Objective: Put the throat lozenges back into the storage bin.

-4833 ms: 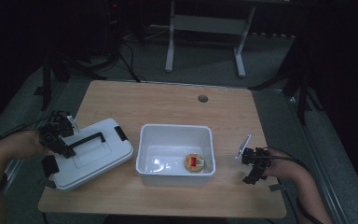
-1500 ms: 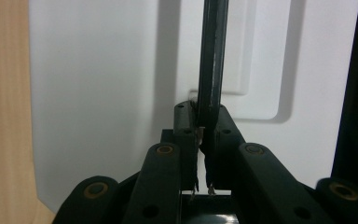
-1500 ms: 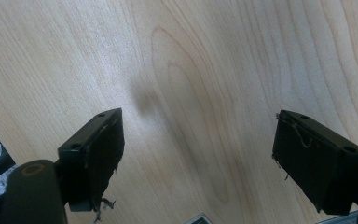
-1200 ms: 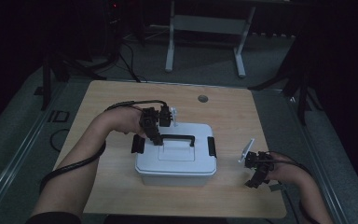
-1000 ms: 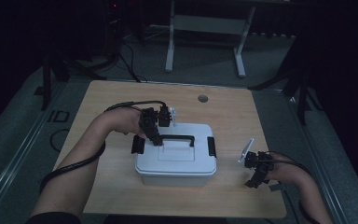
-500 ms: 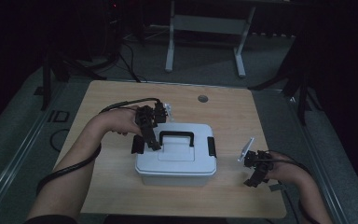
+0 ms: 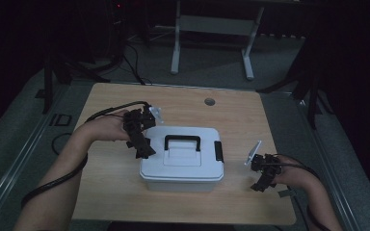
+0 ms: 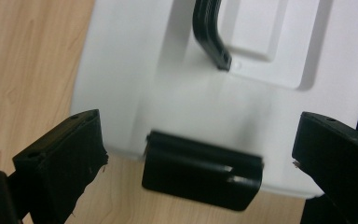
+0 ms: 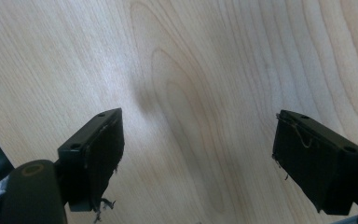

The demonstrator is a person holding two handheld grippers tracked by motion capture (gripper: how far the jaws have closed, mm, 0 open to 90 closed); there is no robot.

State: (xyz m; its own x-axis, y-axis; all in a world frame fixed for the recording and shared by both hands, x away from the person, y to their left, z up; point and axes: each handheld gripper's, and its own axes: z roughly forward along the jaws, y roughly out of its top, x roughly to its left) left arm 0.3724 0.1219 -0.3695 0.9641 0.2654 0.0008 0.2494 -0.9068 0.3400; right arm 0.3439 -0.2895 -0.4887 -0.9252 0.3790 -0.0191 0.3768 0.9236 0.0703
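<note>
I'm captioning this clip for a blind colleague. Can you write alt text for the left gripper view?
The left hand-held gripper, jaws wide open, points at a black latch on the edge of a white lidded box. The lid's black handle shows above, and a wooden table lies alongside.

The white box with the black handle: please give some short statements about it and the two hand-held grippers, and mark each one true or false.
1. The lid lies on the white box. True.
2. The left hand-held gripper grips the black handle. False: it is open, at the side latch.
3. The right hand-held gripper is open over bare table. True.
4. The box stands on the floor. False: it stands on the table.
</note>
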